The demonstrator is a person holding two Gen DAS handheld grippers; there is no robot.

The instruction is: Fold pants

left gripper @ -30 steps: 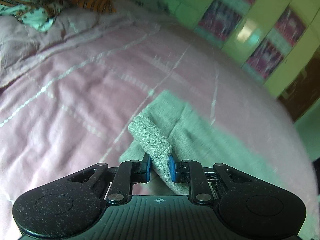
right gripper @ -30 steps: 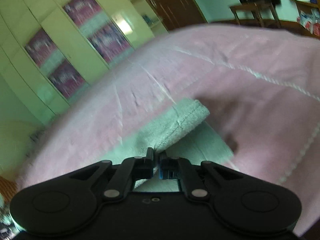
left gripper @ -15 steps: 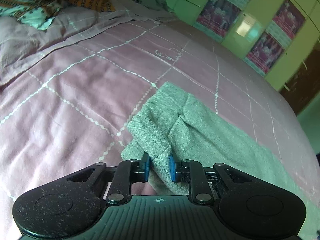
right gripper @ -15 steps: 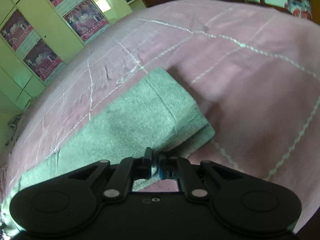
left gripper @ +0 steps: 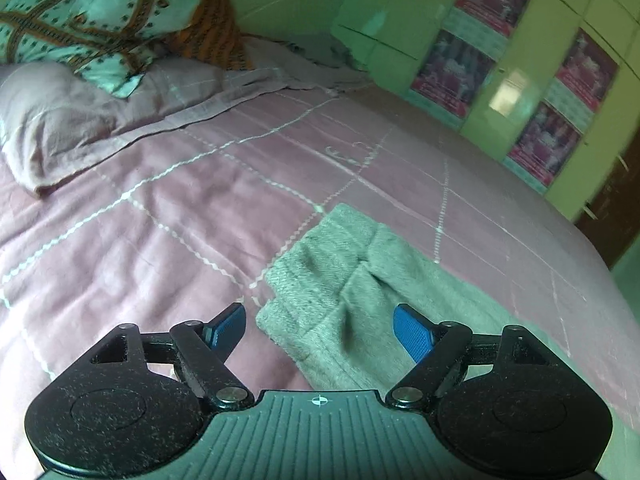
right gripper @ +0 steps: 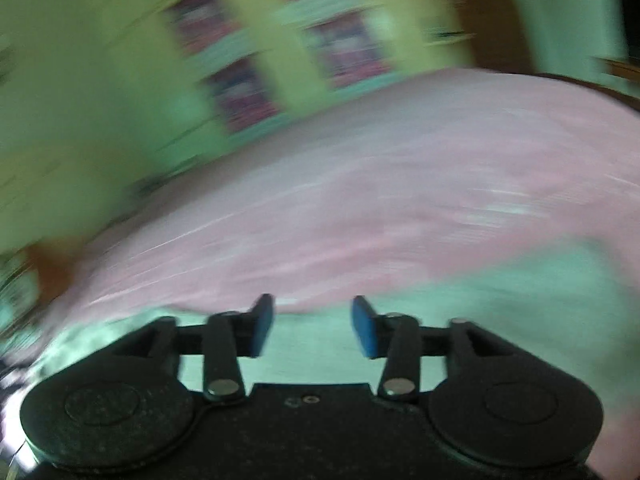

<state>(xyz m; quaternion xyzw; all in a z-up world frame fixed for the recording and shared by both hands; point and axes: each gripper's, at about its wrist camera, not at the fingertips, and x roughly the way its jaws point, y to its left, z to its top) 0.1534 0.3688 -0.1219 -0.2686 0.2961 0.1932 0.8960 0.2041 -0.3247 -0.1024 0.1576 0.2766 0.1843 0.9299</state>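
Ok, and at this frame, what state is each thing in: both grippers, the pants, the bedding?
left gripper: open, holding nothing, pants hem in front of its fingers.
right gripper: open, holding nothing; view blurred.
pants: lying flat on the bedspread, end doubled over in layers, some creases.
bedspread: spread out, lightly wrinkled.
pillow: lying at the head of the bed, patterned cloth behind it.
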